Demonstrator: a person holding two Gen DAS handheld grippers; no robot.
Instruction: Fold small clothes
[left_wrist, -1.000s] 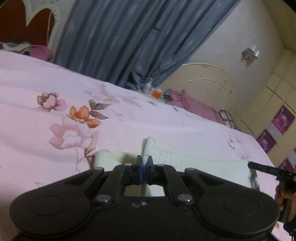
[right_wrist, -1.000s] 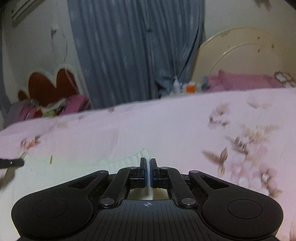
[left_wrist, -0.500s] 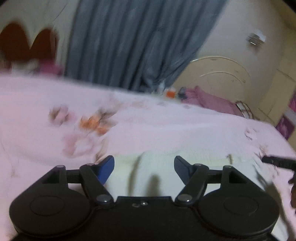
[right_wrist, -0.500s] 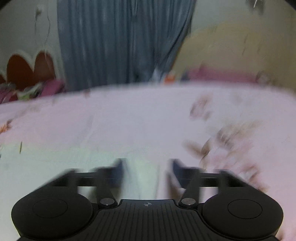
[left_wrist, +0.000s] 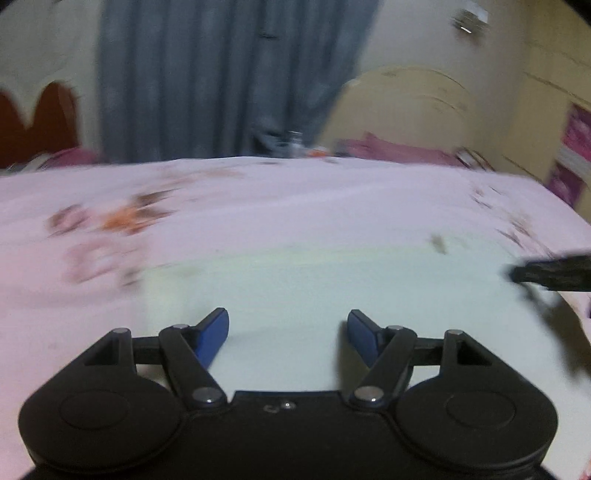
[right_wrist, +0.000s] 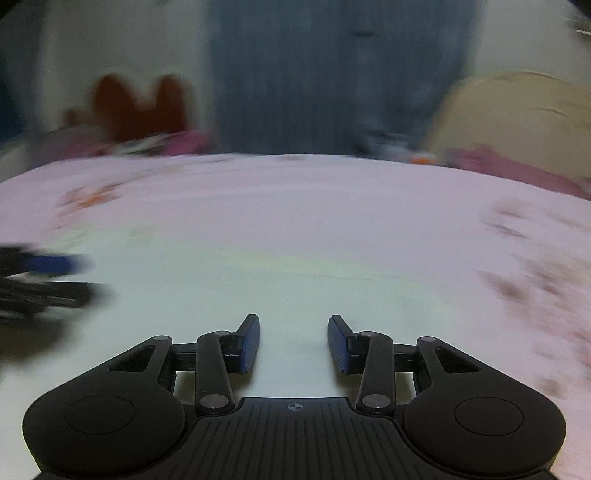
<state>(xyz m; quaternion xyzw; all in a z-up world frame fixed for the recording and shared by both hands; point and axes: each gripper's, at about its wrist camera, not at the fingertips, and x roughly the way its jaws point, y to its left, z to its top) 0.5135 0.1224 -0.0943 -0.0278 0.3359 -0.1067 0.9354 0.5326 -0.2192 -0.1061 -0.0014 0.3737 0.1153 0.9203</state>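
The left gripper (left_wrist: 288, 334) hangs just over the cloth (left_wrist: 332, 288) with its blue pads spread wide and nothing between them. The right gripper (right_wrist: 293, 341) is narrower, its jaws closing, also on nothing; the pale cloth only lies flat beneath. That cloth spreads on the pink bedsheet (left_wrist: 258, 199), ahead of and under both grippers, its long axis running side to side from one gripper to the other. Each gripper sits over its own end, neither plainly nearer. No containers show anywhere near the cloth.
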